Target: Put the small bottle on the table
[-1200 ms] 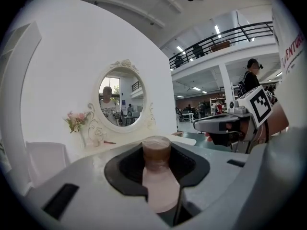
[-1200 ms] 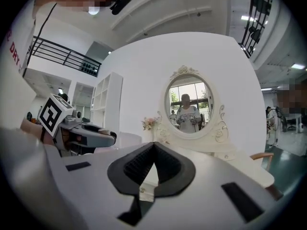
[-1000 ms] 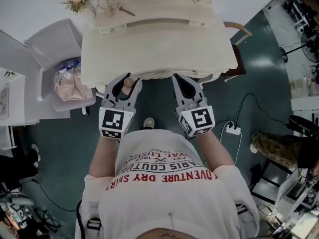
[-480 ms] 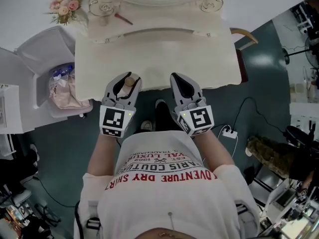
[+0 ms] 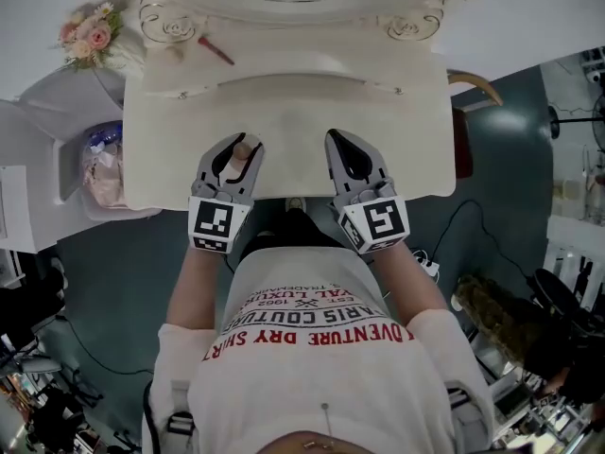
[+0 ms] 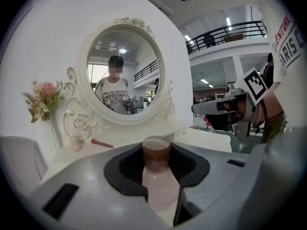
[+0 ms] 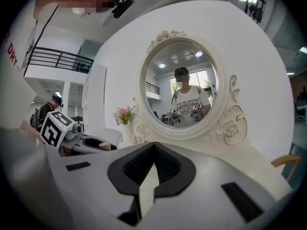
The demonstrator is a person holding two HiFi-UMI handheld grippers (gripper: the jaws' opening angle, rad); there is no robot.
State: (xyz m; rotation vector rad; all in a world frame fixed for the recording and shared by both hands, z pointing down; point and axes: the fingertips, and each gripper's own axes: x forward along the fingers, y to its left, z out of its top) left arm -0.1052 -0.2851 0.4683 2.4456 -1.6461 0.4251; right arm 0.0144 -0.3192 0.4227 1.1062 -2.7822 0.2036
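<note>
The small bottle [image 6: 158, 178] is clamped between the jaws of the left hand-held gripper [image 5: 237, 149]. It is held roughly upright over the front part of the desk [image 5: 312, 88], left of its middle. Whether its base is resting on the top yet cannot be told. A pale pink, smooth, rounded body is seen, narrowing to a neck under a round brown cap, with the black ribbed pads pressed on it just below that cap. The right hand-held gripper [image 5: 348, 146] is held over the same front strip of the desk, right of the middle, its jaws closed together on nothing.

It is judged that the bottle could topple if it were let go above the surface or at a tilt, being slim, and that its smooth skin could slip in the pads. It could also be set too near the desk's front edge. The desk top is cream, hard and faintly glossy, with carved scrollwork at its back, where a thin pink stick [image 5: 217, 50] lies.
</note>
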